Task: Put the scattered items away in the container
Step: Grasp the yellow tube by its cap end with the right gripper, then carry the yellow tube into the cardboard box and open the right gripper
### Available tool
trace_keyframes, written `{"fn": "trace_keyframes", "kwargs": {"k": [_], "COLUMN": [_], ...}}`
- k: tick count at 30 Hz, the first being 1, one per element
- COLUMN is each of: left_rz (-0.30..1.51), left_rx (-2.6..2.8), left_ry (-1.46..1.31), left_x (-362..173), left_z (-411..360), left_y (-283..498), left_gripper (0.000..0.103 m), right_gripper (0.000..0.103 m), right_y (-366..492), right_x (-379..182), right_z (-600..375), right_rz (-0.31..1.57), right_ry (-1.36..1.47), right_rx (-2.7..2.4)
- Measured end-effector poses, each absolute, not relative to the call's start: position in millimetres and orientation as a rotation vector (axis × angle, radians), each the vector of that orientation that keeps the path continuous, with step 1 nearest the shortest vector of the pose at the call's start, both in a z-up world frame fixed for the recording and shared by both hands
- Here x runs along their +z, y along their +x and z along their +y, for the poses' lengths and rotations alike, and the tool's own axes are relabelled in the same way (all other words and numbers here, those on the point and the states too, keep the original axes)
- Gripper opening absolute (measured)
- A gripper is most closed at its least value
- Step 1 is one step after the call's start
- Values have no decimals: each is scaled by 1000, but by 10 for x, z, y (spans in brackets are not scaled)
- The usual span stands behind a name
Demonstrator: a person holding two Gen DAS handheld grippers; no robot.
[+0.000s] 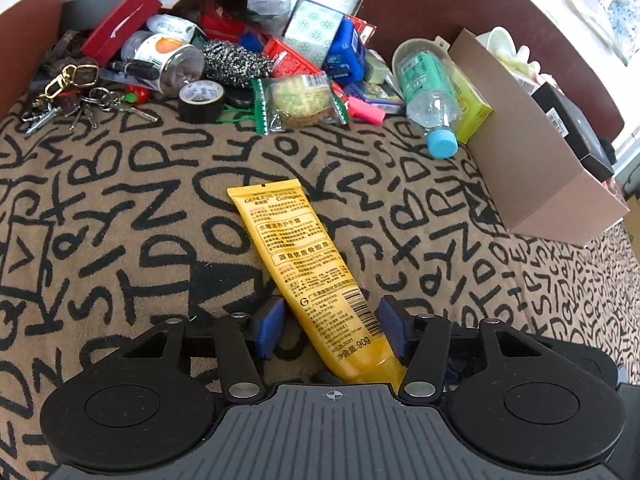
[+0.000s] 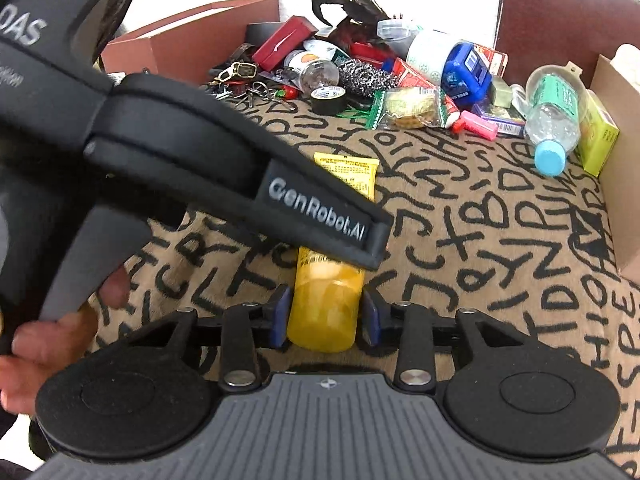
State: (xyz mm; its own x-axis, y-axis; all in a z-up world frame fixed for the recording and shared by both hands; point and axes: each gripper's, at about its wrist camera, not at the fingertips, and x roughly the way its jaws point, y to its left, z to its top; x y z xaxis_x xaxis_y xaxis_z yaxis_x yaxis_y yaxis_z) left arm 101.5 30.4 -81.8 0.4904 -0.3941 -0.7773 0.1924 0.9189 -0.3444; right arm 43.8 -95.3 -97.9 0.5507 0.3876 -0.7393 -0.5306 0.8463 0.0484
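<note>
A yellow tube (image 1: 304,256) lies on the letter-patterned cloth (image 1: 120,208), crimped end away from me. My left gripper (image 1: 332,326) is open around its lower part: the right pad sits beside the tube and a gap shows at the left pad. In the right wrist view the tube's cap end (image 2: 324,308) lies between the pads of my right gripper (image 2: 325,316), which rest against both of its sides. The left gripper's black body (image 2: 240,160) crosses over the tube's middle there. A pinkish cardboard box (image 1: 540,184) stands open at the right.
A pile of clutter fills the far side: keys (image 1: 80,100), a black tape roll (image 1: 200,100), a steel scrubber (image 1: 236,60), a biscuit packet (image 1: 300,104), a pink marker (image 1: 366,109), a water bottle (image 1: 432,100). A brown box (image 2: 180,40) stands at the back left. A person's hand (image 2: 40,352) holds the left gripper.
</note>
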Motion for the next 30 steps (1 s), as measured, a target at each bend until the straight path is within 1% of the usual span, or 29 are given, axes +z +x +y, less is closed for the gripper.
{"fn": "trace_keyframes", "kwargs": {"k": [2, 4, 5, 6, 7, 8, 11, 13, 14, 16, 17, 20, 30], "left_rz": [997, 996, 996, 996, 996, 997, 997, 995, 994, 991, 990, 994, 1000], "left_rx": [-359, -360, -359, -360, -361, -363, -367, -364, -362, -355, -350, -353, -370], "left_ry": [-226, -217, -214, -214, -217, -222, -224, -218, -212, -203, -203, -215, -188], "left_x": [-823, -819, -818, -818, -821, -824, -831, -828, -828, -827, -827, -821, -745], "left_z": [304, 294, 291, 294, 300, 305, 300, 277, 267, 255, 258, 273, 102], "left_y": [1020, 1020, 1018, 1017, 1015, 1014, 1017, 1026, 1030, 1037, 1038, 1022, 861], "left_gripper": [68, 64, 60, 60, 61, 64, 69, 67, 67, 63, 53, 53, 52], "right_gripper": [46, 48, 48, 48, 48, 45, 44, 45, 47, 49, 49, 45, 44], "right_y": [470, 496, 508, 512, 508, 497, 454, 460, 474, 502, 516, 525, 359], "right_x": [-983, -986, -989, -990, -990, -988, -988, -986, -986, -996, -1003, -1005, -951], "right_z": [-931, -908, -901, -900, -904, -910, -913, -913, -911, -898, -890, -912, -1083], "right_rz": [826, 826, 826, 826, 825, 823, 810, 812, 815, 815, 811, 807, 813], "right_ry": [-188, -187, -186, -185, -184, -188, -222, -221, -214, -205, -203, -189, -136], "right_rx": [546, 543, 541, 540, 539, 539, 546, 544, 541, 538, 536, 536, 526]}}
